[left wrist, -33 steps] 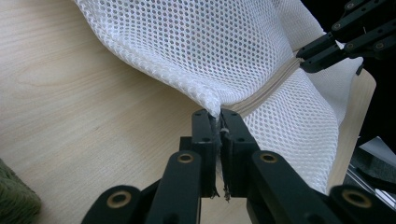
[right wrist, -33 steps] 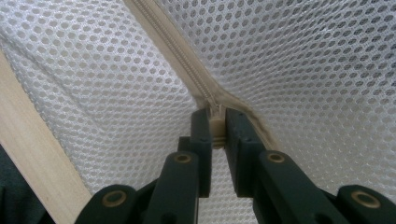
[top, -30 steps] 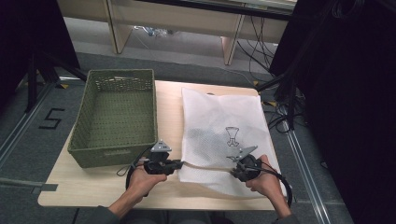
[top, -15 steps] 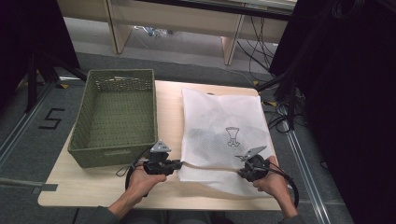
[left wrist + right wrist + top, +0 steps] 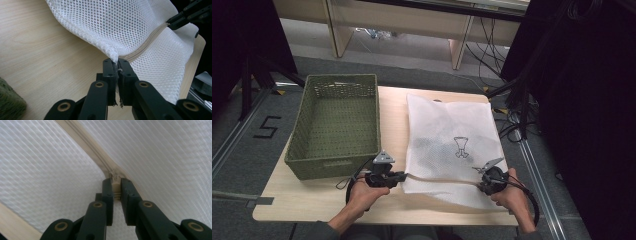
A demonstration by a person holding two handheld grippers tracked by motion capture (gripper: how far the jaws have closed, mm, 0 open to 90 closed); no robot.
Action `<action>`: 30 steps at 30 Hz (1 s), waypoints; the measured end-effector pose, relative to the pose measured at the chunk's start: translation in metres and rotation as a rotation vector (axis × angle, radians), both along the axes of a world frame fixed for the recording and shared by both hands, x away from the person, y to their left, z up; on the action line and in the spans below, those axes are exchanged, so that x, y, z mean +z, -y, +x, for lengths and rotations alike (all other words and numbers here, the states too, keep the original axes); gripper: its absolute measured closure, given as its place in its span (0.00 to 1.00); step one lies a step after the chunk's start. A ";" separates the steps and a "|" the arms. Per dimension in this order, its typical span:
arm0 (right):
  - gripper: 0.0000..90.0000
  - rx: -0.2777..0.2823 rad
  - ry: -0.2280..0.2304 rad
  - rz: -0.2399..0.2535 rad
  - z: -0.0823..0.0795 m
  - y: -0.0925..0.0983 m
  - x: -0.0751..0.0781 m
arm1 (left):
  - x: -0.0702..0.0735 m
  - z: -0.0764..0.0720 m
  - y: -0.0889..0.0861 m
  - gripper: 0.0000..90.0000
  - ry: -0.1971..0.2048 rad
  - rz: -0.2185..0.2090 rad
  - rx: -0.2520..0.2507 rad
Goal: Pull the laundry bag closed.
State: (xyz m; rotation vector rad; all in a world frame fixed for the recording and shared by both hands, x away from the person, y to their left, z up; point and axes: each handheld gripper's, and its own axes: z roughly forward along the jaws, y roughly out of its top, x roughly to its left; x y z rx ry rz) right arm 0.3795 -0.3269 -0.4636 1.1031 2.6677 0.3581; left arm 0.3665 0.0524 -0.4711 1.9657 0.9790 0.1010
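Note:
A white mesh laundry bag [image 5: 447, 135] lies flat on the right half of the wooden table [image 5: 307, 197], with something dark inside. A beige zipper [image 5: 437, 178] runs along its near edge. My left gripper [image 5: 402, 176] is shut on the bag's near-left corner [image 5: 113, 53], the mesh pinched between its jaws. My right gripper [image 5: 482, 181] is shut on the beige zipper pull [image 5: 115, 185] near the bag's right end. In the left gripper view, the zipper [image 5: 147, 43] stretches taut toward the right gripper [image 5: 186, 15].
A green woven basket [image 5: 334, 125] stands empty on the left half of the table, close behind my left hand. The table's right edge lies just past my right hand. Cables trail on the floor at the right.
My right gripper has slid to the right along the bag's near edge with the zipper pull in it. The left gripper has kept still on the corner.

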 end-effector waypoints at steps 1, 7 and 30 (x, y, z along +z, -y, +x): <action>0.92 -0.013 0.000 0.006 0.000 0.005 -0.001 | 0.000 0.000 0.000 0.95 0.000 0.001 0.000; 0.92 -0.063 -0.009 0.009 0.002 0.026 -0.001 | 0.000 0.000 0.002 0.94 0.000 0.000 -0.003; 0.91 -0.216 0.007 0.270 -0.001 0.058 0.003 | -0.002 0.000 0.002 0.93 -0.011 0.004 -0.003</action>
